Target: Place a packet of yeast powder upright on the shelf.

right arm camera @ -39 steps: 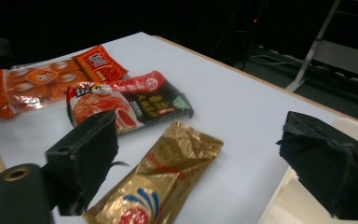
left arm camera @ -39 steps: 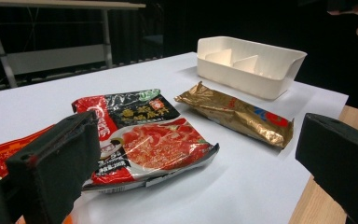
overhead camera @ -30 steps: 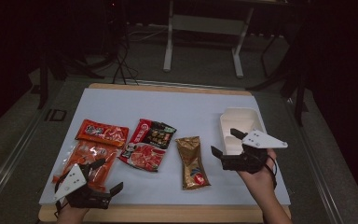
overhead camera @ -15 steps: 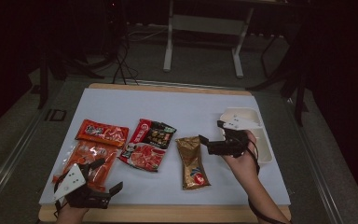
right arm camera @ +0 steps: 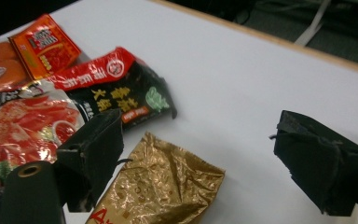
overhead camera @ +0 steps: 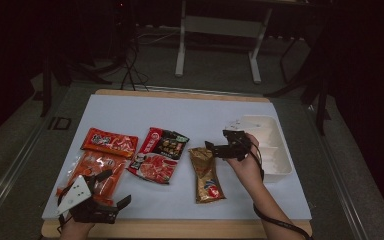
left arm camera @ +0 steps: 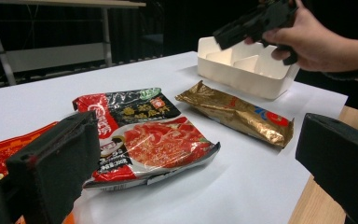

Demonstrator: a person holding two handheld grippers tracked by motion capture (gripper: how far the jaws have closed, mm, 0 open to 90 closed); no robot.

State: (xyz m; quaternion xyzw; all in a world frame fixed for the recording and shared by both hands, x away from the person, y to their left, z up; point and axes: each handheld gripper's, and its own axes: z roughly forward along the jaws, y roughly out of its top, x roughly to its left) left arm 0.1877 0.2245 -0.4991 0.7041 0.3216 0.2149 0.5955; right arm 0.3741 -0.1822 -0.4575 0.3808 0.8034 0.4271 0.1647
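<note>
Nothing in the white box (overhead camera: pixel 272 150) yet, all five snack bags on the table, gold bag (overhead camera: pixel 206 174) lying just left of the box with the right gripper (overhead camera: pixel 215 149) wide over its top, jaws just closing, left gripper (overhead camera: pixel 114 189) wide and empty.

right gripper (overhead camera: pixel 216 148) moved from tray (overhead camera: pixel 280 165) to gold packet (overhead camera: pixel 207 175), jaws closing slightly, empty.

Dark studio: white-topped table (overhead camera: pixel 190 112), metal stand (overhead camera: pixel 217 30), floor cables (overhead camera: pixel 130 75).
</note>
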